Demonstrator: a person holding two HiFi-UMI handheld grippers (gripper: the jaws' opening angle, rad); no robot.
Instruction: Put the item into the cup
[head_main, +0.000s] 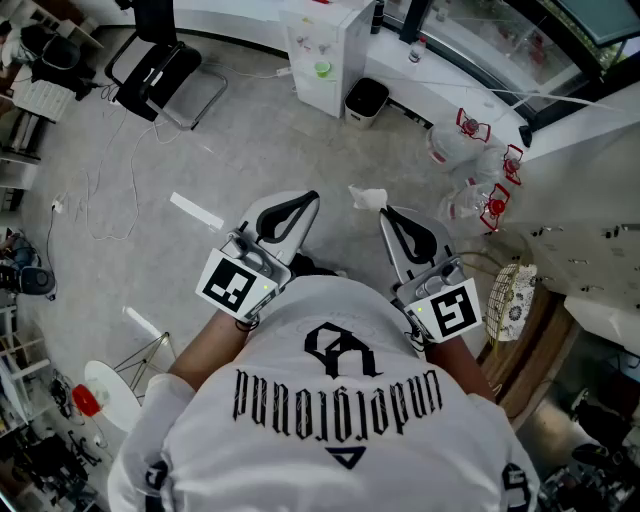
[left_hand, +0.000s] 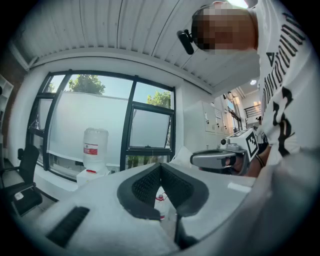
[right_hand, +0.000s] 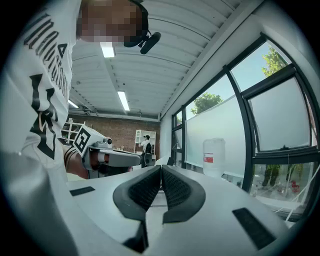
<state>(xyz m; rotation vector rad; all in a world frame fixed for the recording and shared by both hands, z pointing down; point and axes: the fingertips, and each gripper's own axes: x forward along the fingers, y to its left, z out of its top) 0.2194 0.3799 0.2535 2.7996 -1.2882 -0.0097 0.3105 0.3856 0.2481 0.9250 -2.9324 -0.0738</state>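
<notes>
Item: I can't spot it in any view, and I see no cup either, so the task doesn't look under way. Risk, as I judge it: with no target in sight I could go for the wrong object. A crumpled white scrap (head_main: 368, 197) on the floor (head_main: 230, 150) might be the item, but I can't tell. Second risk: both sets of jaws are pressed together, so coming in like that would knock an item away rather than take it. The left gripper (head_main: 311, 199) and right gripper (head_main: 386, 213) sit side by side close to the person's chest, nothing between the jaws of either. The scrap shows between their tips in the head view, down on the floor. The gripper views face a window (left_hand: 150, 127) and a water jug (left_hand: 95, 147), not a work surface.
</notes>
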